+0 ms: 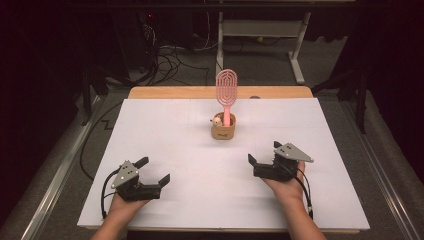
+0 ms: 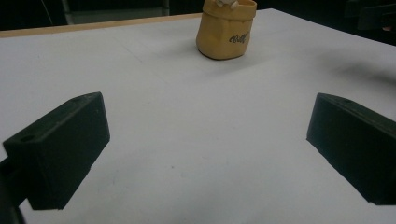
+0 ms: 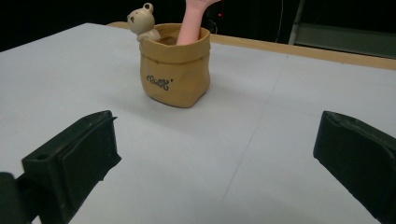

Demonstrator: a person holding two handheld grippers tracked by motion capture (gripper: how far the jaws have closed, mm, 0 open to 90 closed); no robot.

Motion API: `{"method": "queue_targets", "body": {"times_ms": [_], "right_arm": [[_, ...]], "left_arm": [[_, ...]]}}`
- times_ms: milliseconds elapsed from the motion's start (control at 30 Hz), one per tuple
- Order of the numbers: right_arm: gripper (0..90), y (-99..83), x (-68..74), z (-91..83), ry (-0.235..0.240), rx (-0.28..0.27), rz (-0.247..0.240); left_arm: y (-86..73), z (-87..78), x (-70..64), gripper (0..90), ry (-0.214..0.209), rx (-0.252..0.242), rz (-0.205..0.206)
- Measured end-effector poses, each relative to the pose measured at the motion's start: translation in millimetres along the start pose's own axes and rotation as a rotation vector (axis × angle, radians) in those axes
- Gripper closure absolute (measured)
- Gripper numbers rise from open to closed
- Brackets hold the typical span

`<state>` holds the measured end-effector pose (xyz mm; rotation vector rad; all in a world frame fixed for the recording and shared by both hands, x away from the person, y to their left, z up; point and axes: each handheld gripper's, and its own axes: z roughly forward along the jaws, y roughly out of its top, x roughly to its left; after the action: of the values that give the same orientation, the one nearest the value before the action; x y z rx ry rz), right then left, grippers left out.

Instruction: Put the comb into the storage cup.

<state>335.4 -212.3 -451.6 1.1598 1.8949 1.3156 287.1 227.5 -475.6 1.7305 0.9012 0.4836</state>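
Pink hairbrush [image 1: 226, 92] stands upright with its handle down inside a small tan holder [image 1: 223, 131] shaped like a little sack, which sits on the white table [image 1: 165, 125] a little beyond the middle, toward the far wooden edge [image 1: 165, 93]. Its oval, slotted head rises well above the holder's rim in the high view, and in the right gripper view its pink handle [image 3: 192, 25] leans slightly against the rim. A tiny cream bear figure [image 3: 143, 22] perches on the rim of the holder just beside the handle, and dark script lettering [image 3: 159, 82] marks the holder's side. Both grippers rest low over the near part of the table, well apart from the holder and from each other. The left gripper [image 1: 152, 170] lies at the near left in the person's left hand [image 1: 123, 202], its two black jaws spread wide with bare table between them, grasping nothing. The right gripper [image 1: 263, 153] sits at the near right in the person's right hand [image 1: 289, 184], its jaws likewise released and wide apart, holding nothing, and in its own view the holder stands between and beyond them. A black cable [image 1: 306, 192] trails back from the right gripper along the forearm
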Motion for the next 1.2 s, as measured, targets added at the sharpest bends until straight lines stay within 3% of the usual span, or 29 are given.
{"method": "queue_targets", "body": {"times_ms": [433, 667, 900, 1000, 1200], "right_arm": [[0.4, -28.9, -32.5, -54.3, -0.068, -0.022, 0.023], [0.4, -41.5, -36.8, -83.5, -0.074, -0.054, 0.017], [0.3, -35.3, -30.8, -73.8, -0.056, -0.076, 0.004], [0.4, -36.2, -24.6, -73.0, -0.059, -0.074, -0.025], [0.4, -40.5, -26.6, -75.0, -0.061, -0.056, -0.007]], "left_arm": [[1.1, -3.3, -0.7, 0.0, -0.006, -0.009, -0.008], [0.7, -3.8, 3.0, 0.0, 0.012, -0.005, -0.018], [1.7, -7.1, 4.1, 0.0, 0.019, -0.014, -0.026], [2.4, -8.1, 3.4, 0.0, 0.017, -0.021, -0.022], [2.6, -8.0, 1.2, 0.0, 0.012, -0.019, -0.007]]}}
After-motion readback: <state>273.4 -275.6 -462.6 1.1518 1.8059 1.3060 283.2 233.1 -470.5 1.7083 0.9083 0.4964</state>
